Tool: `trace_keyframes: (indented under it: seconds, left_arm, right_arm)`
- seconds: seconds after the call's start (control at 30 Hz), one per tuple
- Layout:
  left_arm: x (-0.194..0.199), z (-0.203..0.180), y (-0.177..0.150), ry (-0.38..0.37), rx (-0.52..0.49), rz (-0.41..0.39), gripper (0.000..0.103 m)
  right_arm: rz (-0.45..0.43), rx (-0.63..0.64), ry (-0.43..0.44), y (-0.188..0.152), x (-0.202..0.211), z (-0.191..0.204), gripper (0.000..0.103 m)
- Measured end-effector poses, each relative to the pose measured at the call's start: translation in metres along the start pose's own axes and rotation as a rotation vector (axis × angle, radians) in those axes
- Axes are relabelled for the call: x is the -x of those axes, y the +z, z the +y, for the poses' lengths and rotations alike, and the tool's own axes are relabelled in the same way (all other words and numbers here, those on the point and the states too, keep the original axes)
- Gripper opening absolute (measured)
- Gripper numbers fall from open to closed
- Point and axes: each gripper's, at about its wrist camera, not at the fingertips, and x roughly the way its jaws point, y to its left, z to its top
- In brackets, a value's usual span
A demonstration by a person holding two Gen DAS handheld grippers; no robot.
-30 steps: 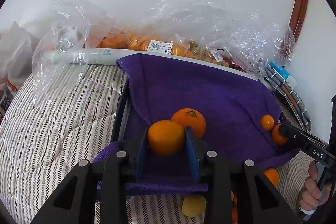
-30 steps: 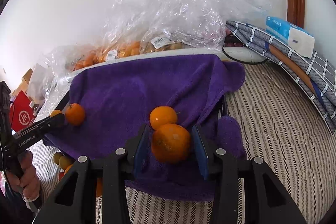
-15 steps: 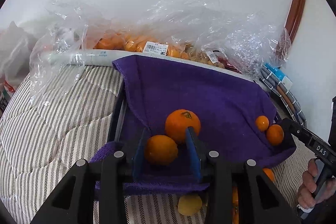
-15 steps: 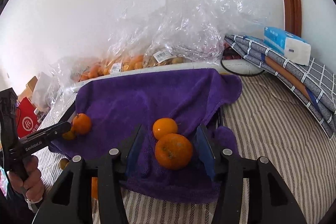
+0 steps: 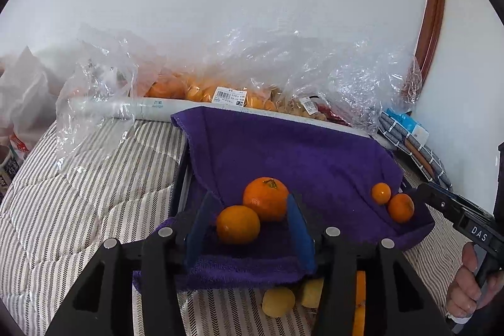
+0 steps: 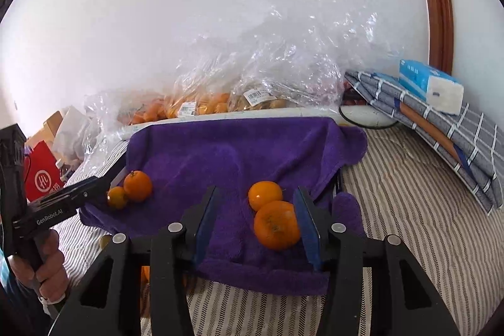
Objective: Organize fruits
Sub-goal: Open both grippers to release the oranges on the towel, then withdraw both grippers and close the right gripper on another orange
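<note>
A purple towel (image 5: pixel 293 153) lines a tray on the striped bed; it also shows in the right wrist view (image 6: pixel 226 153). My left gripper (image 5: pixel 249 229) is open, with an orange (image 5: pixel 237 224) lying loose between its jaws and a bigger orange (image 5: pixel 265 202) just beyond. My right gripper (image 6: pixel 256 224) is open, with an orange (image 6: pixel 276 224) resting by its right pad and another orange (image 6: pixel 264 195) behind it. The left wrist view shows the right pair (image 5: pixel 400 207) at the towel's right end. The right wrist view shows the left pair (image 6: pixel 137 185) at the towel's left end.
Clear plastic bags of oranges (image 5: pixel 201 90) lie along the wall behind the tray. Yellow fruit (image 5: pixel 278 301) lies on the bed in front of the towel. Folded checked cloth with a tissue pack (image 6: pixel 430 85) sits at the right. A red bag (image 6: pixel 41 178) stands at the left.
Both grippers have opened and let go of their oranges, which now rest on the purple towel. Both grippers have drawn back slightly.
</note>
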Motion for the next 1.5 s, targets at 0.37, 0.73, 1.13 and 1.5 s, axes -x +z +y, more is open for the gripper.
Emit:
trace_keyframes:
  seconds: [0.37,0.73,1.13,1.5]
  left_arm:
    - [0.033,-0.001,-0.007,0.052,-0.031,-0.065,0.051]
    - [0.056,0.020,-0.029,0.067,-0.017,-0.022,0.051]
    - [0.042,0.024,-0.030,-0.016,0.024,0.062,0.051]
    - [0.023,-0.007,-0.045,-0.152,-0.072,0.214,0.050]
  right_arm:
    - [0.084,0.021,0.024,-0.023,0.036,0.044,0.046]
    - [0.199,0.030,0.056,-0.055,0.013,0.067,0.045]
    - [0.277,0.048,0.075,-0.050,-0.024,0.076,0.043]
    - [0.200,0.073,-0.020,-0.062,0.012,0.049,0.033]
